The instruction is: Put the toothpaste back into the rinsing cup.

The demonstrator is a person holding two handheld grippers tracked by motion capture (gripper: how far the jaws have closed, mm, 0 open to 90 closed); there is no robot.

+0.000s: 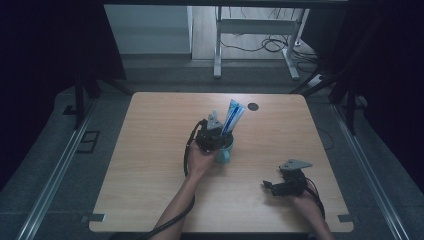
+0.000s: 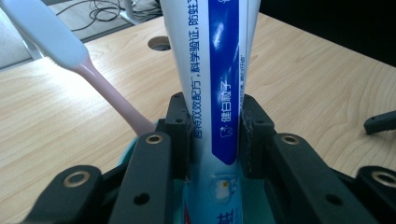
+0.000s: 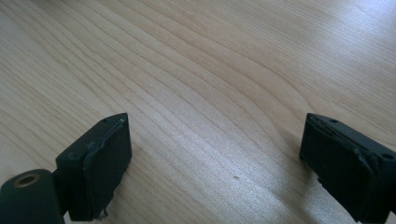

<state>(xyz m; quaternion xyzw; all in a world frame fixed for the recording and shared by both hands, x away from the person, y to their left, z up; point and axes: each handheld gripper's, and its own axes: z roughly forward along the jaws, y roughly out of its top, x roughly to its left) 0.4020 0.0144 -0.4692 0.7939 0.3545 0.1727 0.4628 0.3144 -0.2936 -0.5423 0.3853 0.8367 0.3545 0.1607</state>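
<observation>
The cup [image 1: 225,150] stands mid-table [image 1: 150,165] with the toothpaste tube [image 2: 215,84] and toothbrush [image 2: 70,46] rising from it, blocking passage from above. The left gripper [image 2: 215,140] straddles the tube, its pads at the tube's sides. Bare wood lies on all sides. The right gripper [image 3: 215,158], jaws wide, rests near the front right edge over bare table.
</observation>
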